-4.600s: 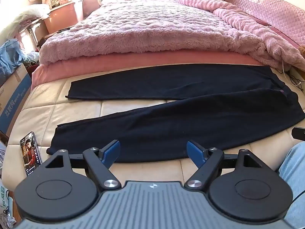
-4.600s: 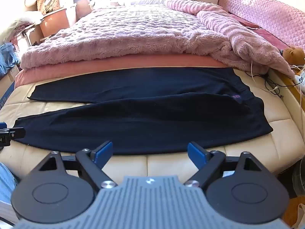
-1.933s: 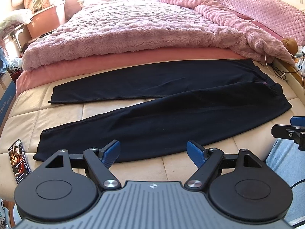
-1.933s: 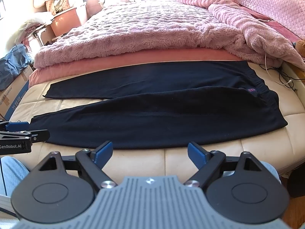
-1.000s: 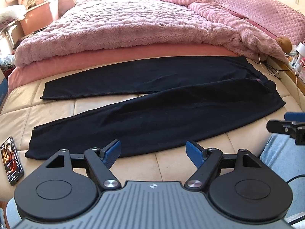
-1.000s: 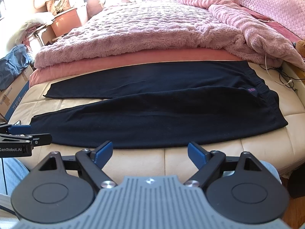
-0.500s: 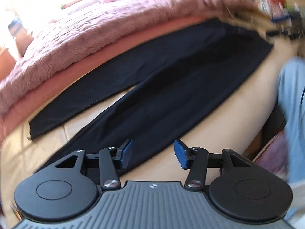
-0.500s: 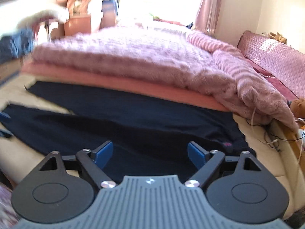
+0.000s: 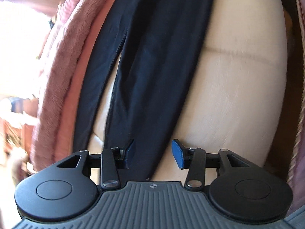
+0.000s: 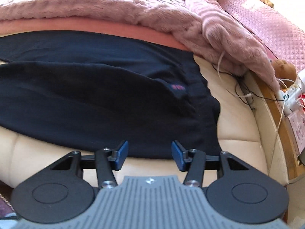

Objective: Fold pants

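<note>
Dark navy pants [image 10: 99, 95] lie flat on the cream mattress [image 10: 238, 118], legs spread apart. In the right wrist view my right gripper [image 10: 149, 156] is open and empty, low at the near edge of the waist end. In the left wrist view the pants [image 9: 152, 80] run away from me lengthwise. My left gripper [image 9: 152, 154] is open, its blue pads either side of the near leg's hem end, with cloth between them but not clamped.
A fluffy pink blanket [image 10: 133, 5] is heaped along the far side of the pants and shows in the left wrist view [image 9: 63, 61]. Cables [image 10: 238, 87], a white power strip [image 10: 291, 95] and a brown teddy [image 10: 282, 68] lie at the right bed edge.
Both grippers swung down close to the pants and narrowed. The left one turned to look along the near leg from its hem. The right one dropped to the waist edge.
</note>
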